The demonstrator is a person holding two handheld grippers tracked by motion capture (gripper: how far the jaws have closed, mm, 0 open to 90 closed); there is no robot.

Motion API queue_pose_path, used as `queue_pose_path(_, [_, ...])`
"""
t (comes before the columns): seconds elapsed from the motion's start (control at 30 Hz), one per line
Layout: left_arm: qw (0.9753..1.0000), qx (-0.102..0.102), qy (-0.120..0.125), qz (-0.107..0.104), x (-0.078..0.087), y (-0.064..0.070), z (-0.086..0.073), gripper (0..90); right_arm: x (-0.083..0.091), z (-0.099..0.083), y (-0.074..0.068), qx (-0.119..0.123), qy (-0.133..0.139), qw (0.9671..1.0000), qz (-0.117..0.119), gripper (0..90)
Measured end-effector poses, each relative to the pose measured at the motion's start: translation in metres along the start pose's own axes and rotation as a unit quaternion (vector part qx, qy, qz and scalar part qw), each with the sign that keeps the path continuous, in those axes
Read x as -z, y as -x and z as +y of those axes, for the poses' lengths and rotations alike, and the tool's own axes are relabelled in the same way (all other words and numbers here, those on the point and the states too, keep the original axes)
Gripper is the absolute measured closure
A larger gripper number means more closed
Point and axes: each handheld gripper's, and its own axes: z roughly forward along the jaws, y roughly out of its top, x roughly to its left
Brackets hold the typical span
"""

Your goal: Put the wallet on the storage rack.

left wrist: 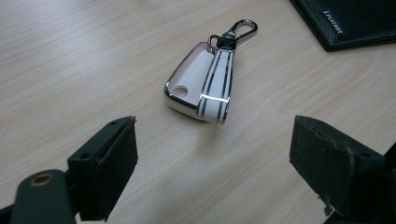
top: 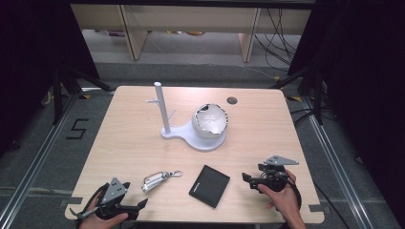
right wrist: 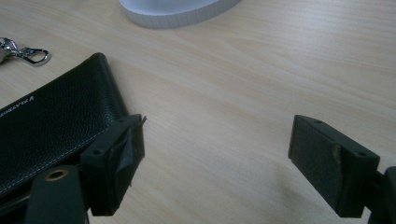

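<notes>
Both tools, left [top: 141, 204] and right [top: 245, 177], gaped wide and empty above the tabletop [top: 133, 143]; the key fob [left wrist: 201, 83] lay at the left tool's twelve o'clock, a black wallet [top: 209, 185] at three o'clock of it.

A white key fob [left wrist: 201, 84] with dark stripes and chrome trim is lying flat on the table, its metal clip [left wrist: 239, 29] pointing toward 1 o'clock. A black leather wallet [top: 209, 185] is lying flat at its 3 o'clock, near but apart.
</notes>
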Motion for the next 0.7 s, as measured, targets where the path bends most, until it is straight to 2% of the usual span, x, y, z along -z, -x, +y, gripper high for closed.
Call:
queue_pose_path(0.03, [1.0,-0.002,-0.005,-0.003,0.0,0.001,0.0,14.8,0.0,0.0,-0.002,-0.02,-0.002,0.9998,0.009,19.6])
queue_pose_path(0.07, [1.0,-0.005,-0.004,-0.002,-0.001,0.003,0.0,14.8,0.0,0.0,-0.001,-0.013,-0.004,0.9999,0.003,19.6])
queue_pose_path(0.1, [1.0,-0.007,0.0,-0.004,-0.001,0.003,0.0,14.8,0.0,0.0,-0.002,-0.02,0.002,0.9997,0.015,19.7])
queue_pose_path(0.13, [1.0,-0.007,-0.001,-0.006,-0.002,0.004,0.0,14.8,0.001,0.0,-0.002,-0.018,0.002,0.9997,0.014,19.9])
queue_pose_path(0.17, [0.9995,-0.029,0.003,-0.013,-0.004,0.003,0.002,14.9,0.001,0.001,-0.002,-0.014,0.002,0.9998,0.013,20.0])
queue_pose_path(0.2, [0.9996,-0.023,0.01,-0.011,-0.005,0.005,0.001,14.9,0.001,0.001,-0.003,-0.018,-0.005,0.9997,0.017,20.1])
queue_pose_path(0.27, [0.9995,-0.029,0.006,-0.011,-0.005,0.005,0.003,15.2,0.0,0.002,-0.002,-0.009,-0.003,0.9998,0.017,20.4])
queue_pose_path(0.3, [0.9992,-0.04,0.004,-0.005,-0.007,0.008,0.006,15.5,-0.001,0.003,-0.002,-0.006,0.001,0.9996,0.028,20.7])
queue_pose_path(0.33, [0.9996,-0.018,0.005,-0.021,-0.009,0.014,0.005,15.9,-0.001,0.004,-0.006,-0.026,-0.008,0.9991,0.032,21.0])
queue_pose_path(0.37, [0.9996,-0.008,0.004,-0.028,-0.011,0.018,0.006,17.1,-0.001,0.004,-0.004,-0.006,-0.001,0.9996,0.029,21.1])
queue_pose_path(0.4, [0.9992,-0.022,0.003,-0.034,-0.012,0.019,0.008,18.8,-0.002,0.005,-0.005,-0.008,0.0,0.9993,0.036,21.2])
queue_pose_path(0.43, [0.9989,-0.025,0.002,-0.04,-0.015,0.022,0.01,20.3,-0.002,0.006,-0.005,-0.007,0.0,0.9992,0.04,21.4])
queue_pose_path(0.5, [0.9988,-0.03,0.001,-0.038,-0.016,0.024,0.011,24.0,-0.002,0.007,-0.006,-0.005,0.001,0.9991,0.042,21.7])
queue_pose_path(0.53, [0.9983,-0.029,0.008,-0.049,-0.019,0.029,0.014,27.1,-0.002,0.009,-0.009,-0.012,-0.002,0.9992,0.039,22.1])
queue_pose_path(0.57, [0.9978,-0.035,0.003,-0.056,-0.02,0.03,0.016,29.6,-0.002,0.01,-0.007,-0.002,-0.002,0.999,0.044,22.5])
queue_pose_path(0.6, [0.9978,-0.035,0.003,-0.056,-0.02,0.03,0.016,32.1,-0.002,0.011,-0.011,-0.022,-0.001,0.9987,0.046,22.8])
queue_pose_path(0.63, [0.9973,-0.031,0.011,-0.065,-0.023,0.033,0.018,34.8,-0.002,0.013,-0.01,-0.01,-0.003,0.9988,0.047,22.8])
queue_pose_path(0.67, [0.9966,-0.038,0.014,-0.073,-0.027,0.038,0.021,36.4,-0.003,0.015,-0.01,0.0,-0.001,0.9989,0.047,22.8])
queue_pose_path(0.7, [0.9966,-0.038,0.014,-0.073,-0.027,0.038,0.021,37.8,-0.003,0.015,-0.01,0.0,-0.001,0.9989,0.047,22.8])
